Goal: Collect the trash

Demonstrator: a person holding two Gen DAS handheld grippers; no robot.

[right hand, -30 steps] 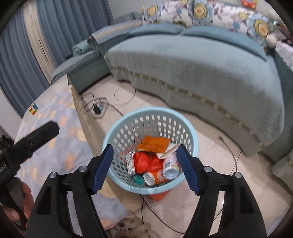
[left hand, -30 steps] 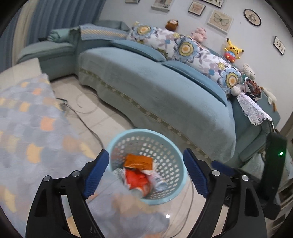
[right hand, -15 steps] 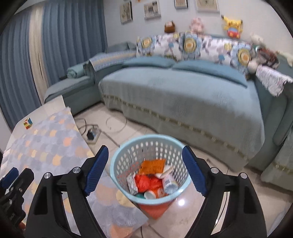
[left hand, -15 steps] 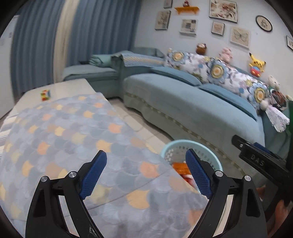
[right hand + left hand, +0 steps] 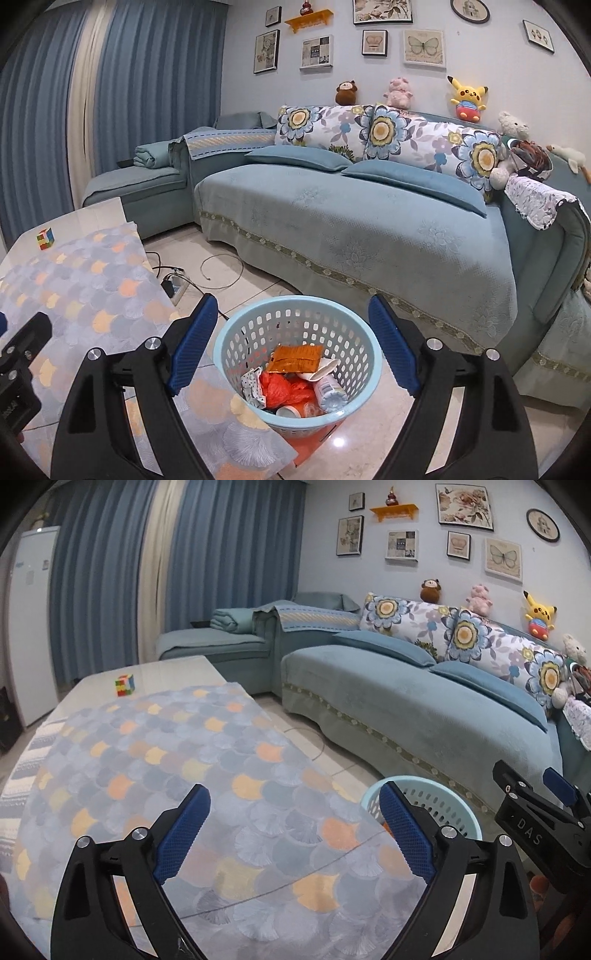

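Two empty tools, left tool (image 5: pixel 291 827) and right tool (image 5: pixel 290 341) spread wide, basket (image 5: pixel 236 354) beside table edge (image 5: pixel 155 273).

One pale blue perforated plastic basket (image 5: pixel 297 332), one multicoloured puzzle cube (image 5: pixel 45 239), and two plain blue cushions (image 5: pixel 295 157) beside three floral pillows (image 5: pixel 317 125).

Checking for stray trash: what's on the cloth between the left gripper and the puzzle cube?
Left wrist view: nothing; only bare patterned cloth lies between the left gripper and the cube.

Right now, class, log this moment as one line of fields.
left gripper: open, empty | right gripper: open, empty | basket: on floor, holds trash | table cloth: no trash visible | cube: on table
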